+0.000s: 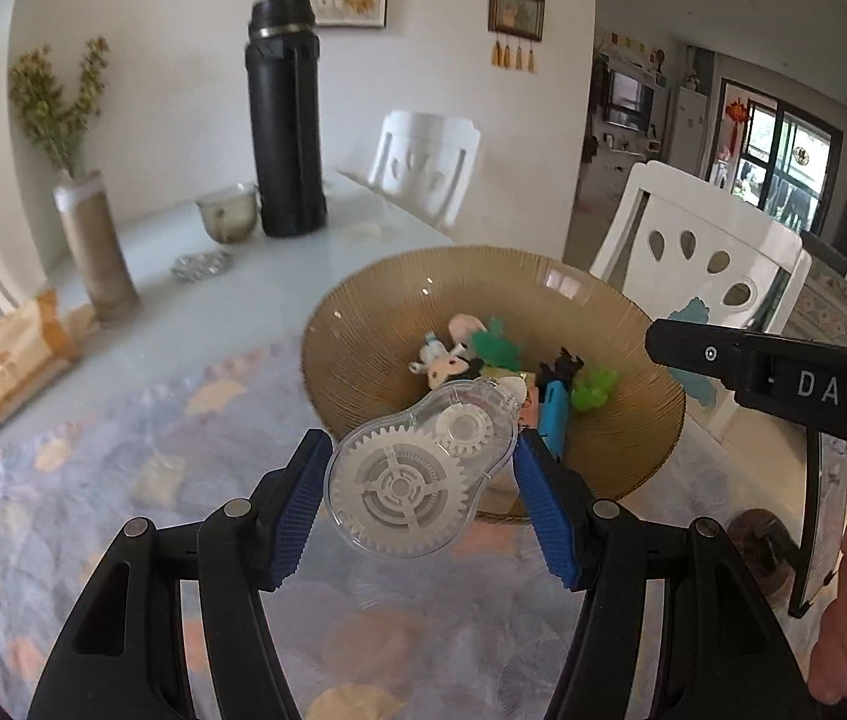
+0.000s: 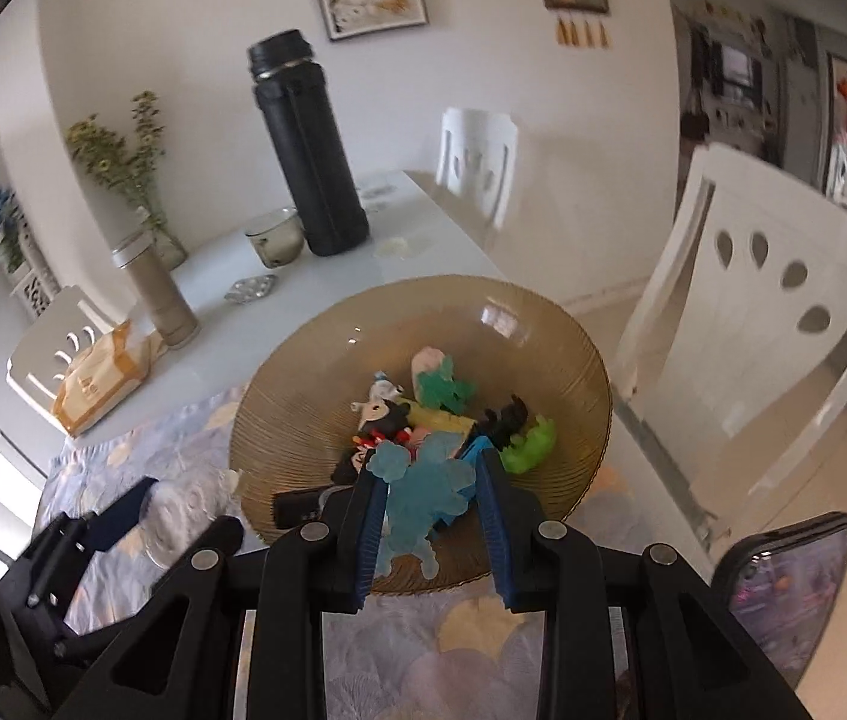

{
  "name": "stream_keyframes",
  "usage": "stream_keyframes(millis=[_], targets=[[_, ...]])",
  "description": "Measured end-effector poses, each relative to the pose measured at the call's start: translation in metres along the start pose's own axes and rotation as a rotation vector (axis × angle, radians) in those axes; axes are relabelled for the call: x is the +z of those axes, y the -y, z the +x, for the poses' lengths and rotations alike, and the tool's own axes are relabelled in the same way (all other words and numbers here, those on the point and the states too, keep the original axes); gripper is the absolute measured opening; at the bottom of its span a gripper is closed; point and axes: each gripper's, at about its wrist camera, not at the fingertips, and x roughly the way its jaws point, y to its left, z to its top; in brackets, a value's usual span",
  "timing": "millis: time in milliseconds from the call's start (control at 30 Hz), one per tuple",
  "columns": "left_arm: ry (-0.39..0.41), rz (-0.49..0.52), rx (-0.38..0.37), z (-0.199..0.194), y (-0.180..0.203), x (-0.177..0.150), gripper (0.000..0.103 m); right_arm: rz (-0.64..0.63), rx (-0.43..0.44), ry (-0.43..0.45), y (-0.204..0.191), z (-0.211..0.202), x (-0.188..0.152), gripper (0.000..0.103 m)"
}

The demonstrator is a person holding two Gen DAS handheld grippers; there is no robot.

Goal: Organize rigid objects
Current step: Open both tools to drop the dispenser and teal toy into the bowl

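- A clear plastic pear-shaped tape dispenser with white gears is being clamped by the left gripper at the near rim of the ribbed amber glass bowl.
- A pale blue translucent flat figure is being pinched by the right gripper above the bowl's near rim.

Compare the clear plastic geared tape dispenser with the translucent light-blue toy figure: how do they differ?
The clear plastic tape dispenser is colourless, smooth and teardrop-shaped, showing white gears; the light-blue toy figure is tinted and lumpy with limbs. The left gripper holds the dispenser, the right gripper the figure. Both are gripped near the amber ribbed glass bowl.
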Motion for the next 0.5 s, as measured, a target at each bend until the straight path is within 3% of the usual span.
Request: stream_keyframes(millis=[267, 300, 367, 400, 500], targets=[[-0.012, -0.048, -0.089, 0.022, -0.009, 0.003, 0.061, 0.024, -0.004, -0.013, 0.000, 0.016, 0.006, 0.029], [0.008, -0.053, -0.096, 0.018, -0.011, 0.002, 0.069, 0.026, -0.006, -0.022, 0.000, 0.017, 0.007, 0.032], [0.043, -0.050, -0.062, 0.003, -0.014, 0.003, 0.084, 0.035, -0.010, -0.038, 0.001, 0.015, 0.007, 0.059], [0.056, -0.048, -0.057, -0.004, -0.016, 0.004, 0.084, 0.034, -0.018, -0.008, 0.001, 0.006, 0.006, 0.064], [0.081, -0.055, -0.057, -0.035, -0.028, 0.010, 0.084, 0.008, -0.018, 0.069, -0.005, -0.023, 0.005, 0.064]])
